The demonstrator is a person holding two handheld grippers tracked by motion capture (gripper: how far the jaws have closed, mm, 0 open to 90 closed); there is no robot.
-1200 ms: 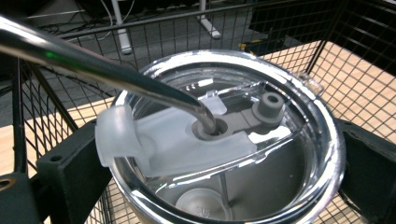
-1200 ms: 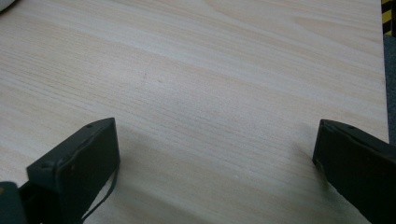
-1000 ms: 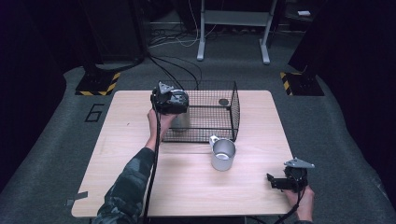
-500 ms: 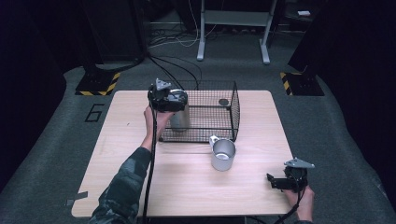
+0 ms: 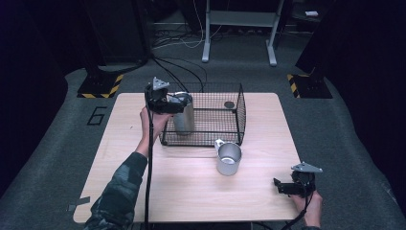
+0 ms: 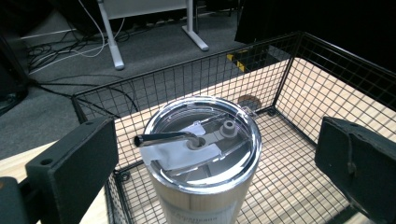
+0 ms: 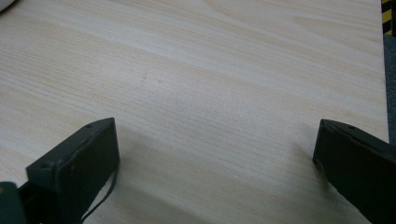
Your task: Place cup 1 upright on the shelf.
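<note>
High view, lower right of the frame: my right tongs (image 5: 287, 186) rest low over the bare desk (image 5: 191, 191), jaws spread wide with nothing between them, and they have not shifted over the last second. A little up from there, at centre, the steel mug (image 5: 228, 158) stands upright just outside the front wall of the wire basket (image 5: 239, 115).

Further up, left of centre, my left tongs (image 5: 174, 103) have slid slightly towards the upper left of the frame over the past second. The lidded tumbler (image 6: 205, 154) stands upright in the basket's left end. In the left gripper view the jaws flank its lid, wide open and clear of it, so I judge the tumbler is either just set down or about to be gripped. The left forearm reaches up from the bottom edge, hand beside the basket's left wall, tongs angled down over the rim.
</note>
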